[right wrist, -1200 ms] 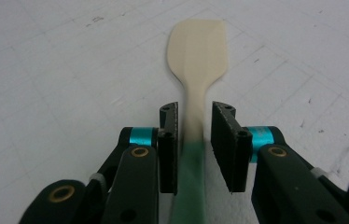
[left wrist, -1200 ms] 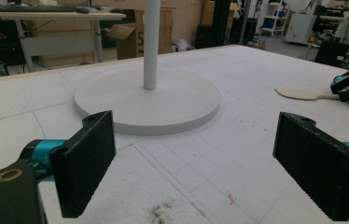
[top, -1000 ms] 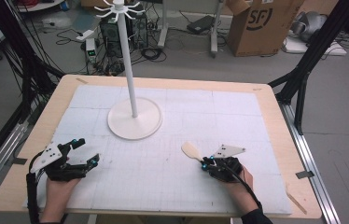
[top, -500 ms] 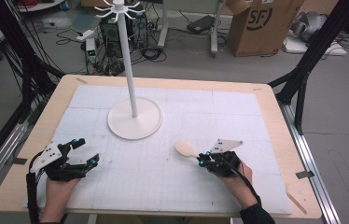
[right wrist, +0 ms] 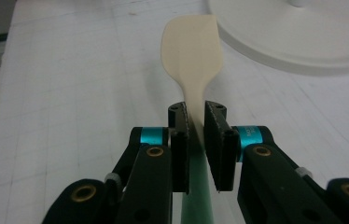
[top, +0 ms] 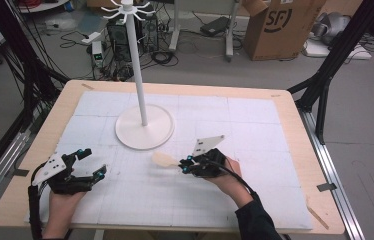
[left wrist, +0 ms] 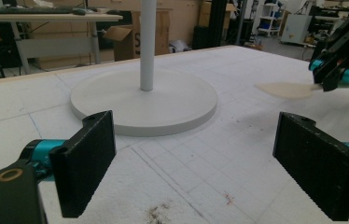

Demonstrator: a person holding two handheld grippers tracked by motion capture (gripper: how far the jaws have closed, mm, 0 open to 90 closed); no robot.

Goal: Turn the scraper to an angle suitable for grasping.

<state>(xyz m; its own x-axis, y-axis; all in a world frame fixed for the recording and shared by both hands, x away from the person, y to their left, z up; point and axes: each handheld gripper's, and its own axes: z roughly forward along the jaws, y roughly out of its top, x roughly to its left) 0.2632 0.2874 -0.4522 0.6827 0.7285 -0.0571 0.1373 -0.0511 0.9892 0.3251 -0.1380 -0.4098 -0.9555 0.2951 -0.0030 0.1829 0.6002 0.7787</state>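
The right tool, pinching the spatula, has moved nearer the stand base.

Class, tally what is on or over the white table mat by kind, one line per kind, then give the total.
Spatula: 1
White hanger stand: 1
Grippers: 2, the left gripper open and the right gripper shut on the spatula
Total: 4

A lab: loose cables and a computer tower on the floor behind the table, beside a cardboard box.
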